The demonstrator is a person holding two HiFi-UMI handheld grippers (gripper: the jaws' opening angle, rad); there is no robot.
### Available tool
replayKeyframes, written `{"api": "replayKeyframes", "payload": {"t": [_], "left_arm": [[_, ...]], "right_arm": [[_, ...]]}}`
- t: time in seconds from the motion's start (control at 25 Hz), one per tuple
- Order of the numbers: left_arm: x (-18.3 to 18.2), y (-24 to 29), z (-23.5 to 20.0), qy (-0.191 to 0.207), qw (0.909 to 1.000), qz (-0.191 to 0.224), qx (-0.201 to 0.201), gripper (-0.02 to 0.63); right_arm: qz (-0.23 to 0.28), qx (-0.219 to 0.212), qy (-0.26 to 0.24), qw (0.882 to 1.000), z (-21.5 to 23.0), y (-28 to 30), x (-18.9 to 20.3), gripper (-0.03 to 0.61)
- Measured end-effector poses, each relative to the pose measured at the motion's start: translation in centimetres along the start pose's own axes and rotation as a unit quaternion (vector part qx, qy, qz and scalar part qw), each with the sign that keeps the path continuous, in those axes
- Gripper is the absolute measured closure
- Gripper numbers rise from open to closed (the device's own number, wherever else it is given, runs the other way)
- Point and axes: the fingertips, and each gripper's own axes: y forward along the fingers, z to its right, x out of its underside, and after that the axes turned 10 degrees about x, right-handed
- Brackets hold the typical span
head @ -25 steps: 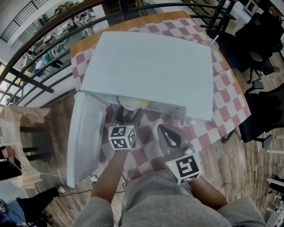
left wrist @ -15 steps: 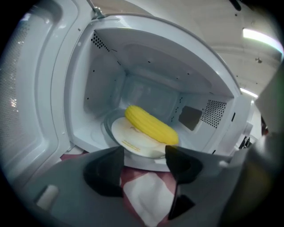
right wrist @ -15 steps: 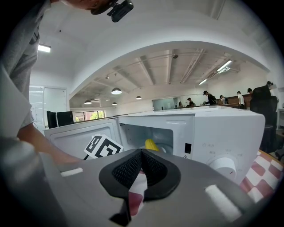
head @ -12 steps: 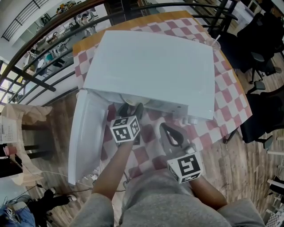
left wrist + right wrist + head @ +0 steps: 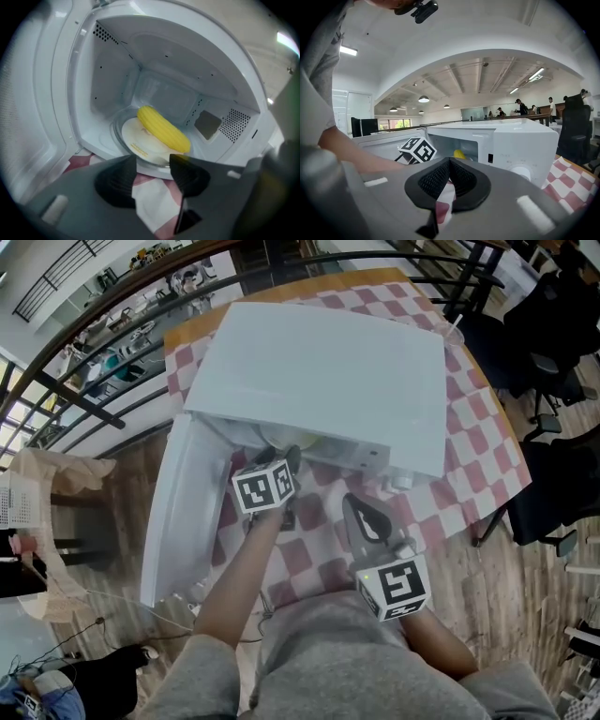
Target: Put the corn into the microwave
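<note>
The yellow corn (image 5: 163,129) lies on the white plate (image 5: 136,141) inside the white microwave (image 5: 319,381), whose door (image 5: 176,512) hangs open to the left. My left gripper (image 5: 153,161) hovers just outside the opening, short of the corn. Its jaws have just been closing and now stand partly open, with nothing between them. In the head view the left gripper (image 5: 274,461) points into the opening. My right gripper (image 5: 358,507) is shut and empty, held over the checked cloth in front of the microwave's control side. The corn (image 5: 459,153) also shows in the right gripper view.
A red and white checked cloth (image 5: 469,427) covers the table under the microwave. Dark office chairs (image 5: 553,343) stand at the right, and a railing (image 5: 94,399) runs past the table's far left. The person's grey-clad knees (image 5: 319,662) are close to the table's near edge.
The left gripper has rolled, with its marker cube turned, and its jaws stand closer together than before. The right gripper has kept still.
</note>
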Motion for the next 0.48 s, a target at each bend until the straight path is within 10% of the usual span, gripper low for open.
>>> {"api": "replayKeyframes", "payload": {"t": [0.48], "left_arm": [[2.1,-14.2,7.2,0.149,0.9806,0.126,-0.015,0.583]], "right_arm": [[0.034,0.005,-0.002,0.999,2.2,-5.4,-1.0,0.578]]}}
